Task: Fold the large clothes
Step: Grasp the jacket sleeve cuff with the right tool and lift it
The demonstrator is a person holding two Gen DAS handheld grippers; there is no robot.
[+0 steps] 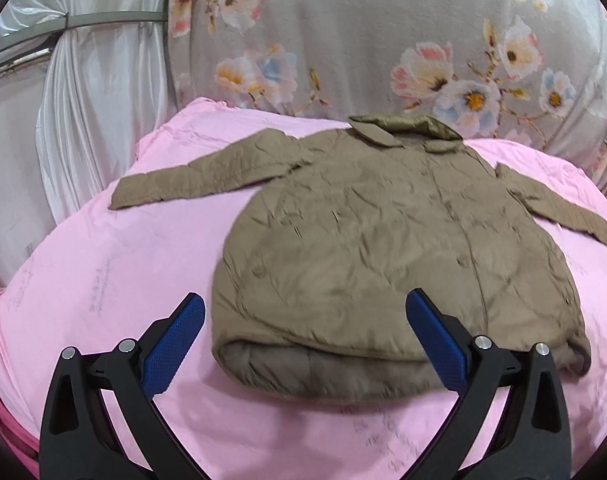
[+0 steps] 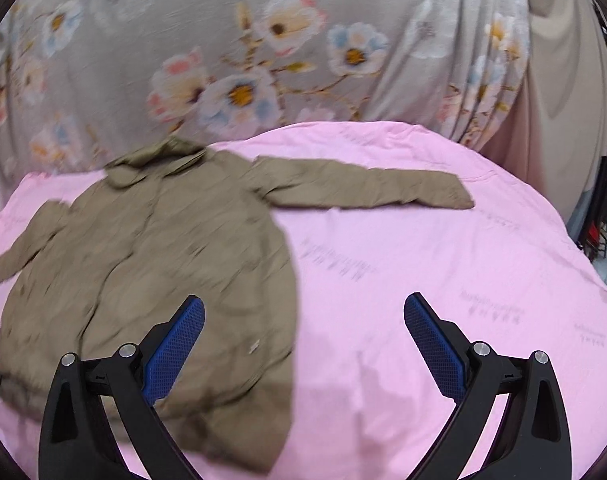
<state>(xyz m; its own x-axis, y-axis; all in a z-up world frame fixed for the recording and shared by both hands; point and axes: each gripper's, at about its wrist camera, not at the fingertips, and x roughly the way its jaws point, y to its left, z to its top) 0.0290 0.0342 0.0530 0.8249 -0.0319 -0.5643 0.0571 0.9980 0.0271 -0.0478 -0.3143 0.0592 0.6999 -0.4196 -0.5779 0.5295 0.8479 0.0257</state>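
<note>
Left wrist view: a white satin curtain (image 1: 83,112) hangs at far left, beside a grey floral sheet (image 1: 383,40) draped behind the pink bed cover (image 1: 83,280). The left gripper (image 1: 303,320), fingers (image 1: 175,340) spread wide and released, hovers over the near hem of the khaki quilted jacket (image 1: 383,248), grasping nothing. The jacket lies flat, front up, collar toward the far edge of the bed, one sleeve stretched toward the left edge and the other toward the right edge. Right wrist view: the jacket (image 2: 151,260) occupies the left half of the bed cover (image 2: 443,260), one sleeve reaching rightward across the far part. The right gripper (image 2: 303,322), fingers (image 2: 431,336) likewise parted and empty, hovers with its left finger above the jacket's near right corner and its right finger above bare cover. A beige curtain (image 2: 555,100) hangs at far right.
</note>
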